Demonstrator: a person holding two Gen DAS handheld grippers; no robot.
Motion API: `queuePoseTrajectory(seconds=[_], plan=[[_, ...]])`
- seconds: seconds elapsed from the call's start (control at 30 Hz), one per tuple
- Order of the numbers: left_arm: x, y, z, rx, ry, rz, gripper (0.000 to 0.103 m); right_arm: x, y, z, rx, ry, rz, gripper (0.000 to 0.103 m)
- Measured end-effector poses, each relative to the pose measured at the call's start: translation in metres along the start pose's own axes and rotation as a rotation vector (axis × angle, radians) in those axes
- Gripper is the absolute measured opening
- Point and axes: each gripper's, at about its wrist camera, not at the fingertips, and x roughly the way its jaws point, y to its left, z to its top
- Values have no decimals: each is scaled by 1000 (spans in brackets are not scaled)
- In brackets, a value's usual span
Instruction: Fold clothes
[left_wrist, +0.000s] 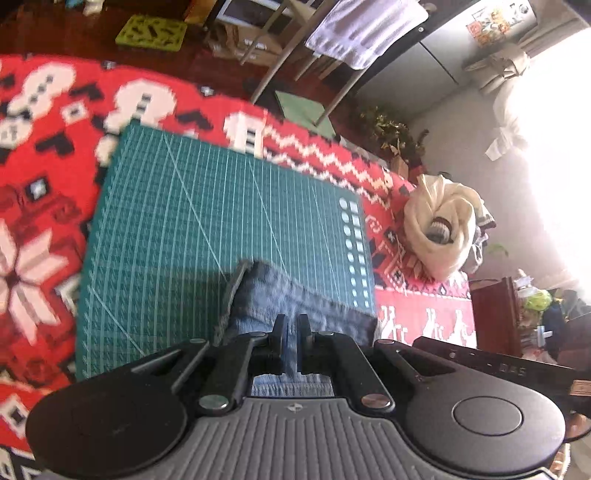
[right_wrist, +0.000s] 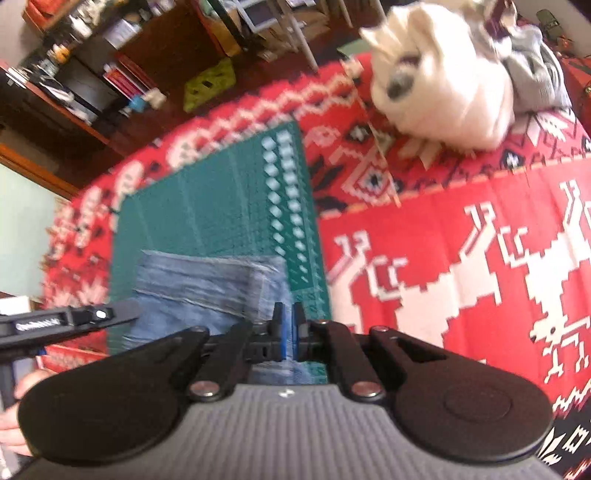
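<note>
Green cutting mat (left_wrist: 192, 221) on red patterned blanket (left_wrist: 44, 155), cluttered rm w/ shelves (right_wrist: 74, 74).

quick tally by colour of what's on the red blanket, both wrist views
Blue: 1, the denim garment, on the mat, pinched by the left gripper and right gripper
Green: 1, the cutting mat
White: 1, the bundled white cloth
Grey: 1, the grey garment beside the bundle
Total: 4

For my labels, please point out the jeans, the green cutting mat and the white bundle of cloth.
jeans (left_wrist: 295, 295), left wrist view, folded edge.
green cutting mat (left_wrist: 192, 221), left wrist view, bare grid.
white bundle of cloth (left_wrist: 443, 229), left wrist view, its front.
</note>
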Motion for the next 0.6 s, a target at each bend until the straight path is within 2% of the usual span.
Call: queuePoseTrajectory(seconds=[0.13,0.3,0.43,0.6], plan=[[18,4,11,1,37,42,3,7,28,19,-40,24,54,3],[48,14,13,-18,96,92,3,48,46,28,-46,89,48,3],[55,21,15,-49,88,73,3,76,47,27,-48,127,1,1],[58,19,19,-31,85,75,3,87,41,29,-28,105,-9,0]])
